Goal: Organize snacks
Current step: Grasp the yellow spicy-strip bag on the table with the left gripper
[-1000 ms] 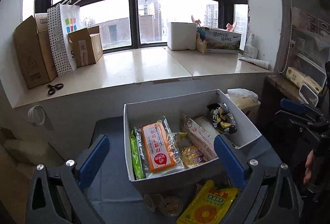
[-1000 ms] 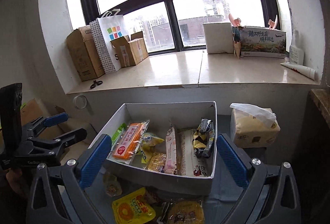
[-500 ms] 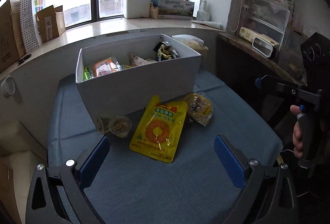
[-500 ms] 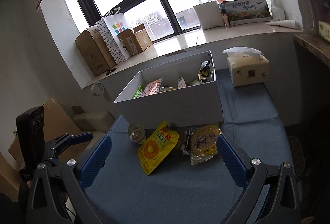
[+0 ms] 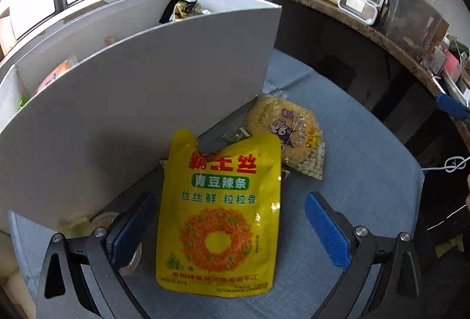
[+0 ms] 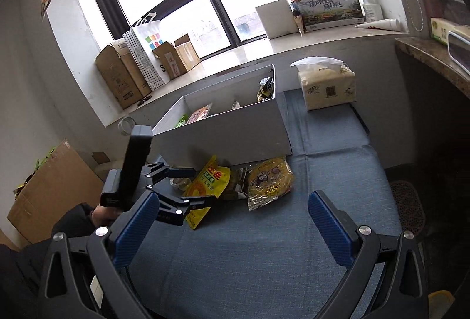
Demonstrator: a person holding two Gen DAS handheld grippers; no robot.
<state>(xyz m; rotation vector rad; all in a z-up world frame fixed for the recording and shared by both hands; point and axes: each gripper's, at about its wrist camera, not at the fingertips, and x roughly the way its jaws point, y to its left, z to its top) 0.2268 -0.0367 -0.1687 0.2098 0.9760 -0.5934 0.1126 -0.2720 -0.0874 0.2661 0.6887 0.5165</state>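
Item: yellow snack pouch (image 5: 217, 216), flat on blue bench (image 5: 352, 172), just in front of white box (image 5: 132, 113). Likely light, soft, slick foil; pinch side edges/seam, avoid crushing. Left tongs (image 5: 229, 228) spread wide astride pouch, no contact. Right tongs (image 6: 235, 228) open, empty, well apart.

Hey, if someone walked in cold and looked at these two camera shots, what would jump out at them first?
The bright yellow snack pouch with the orange ring lies flat on the blue fabric surface, between the open blue-padded fingers of the left gripper. Behind it stands the white open-topped cardboard box holding other snacks, and beside the pouch lies a clear round bag of yellow snacks.
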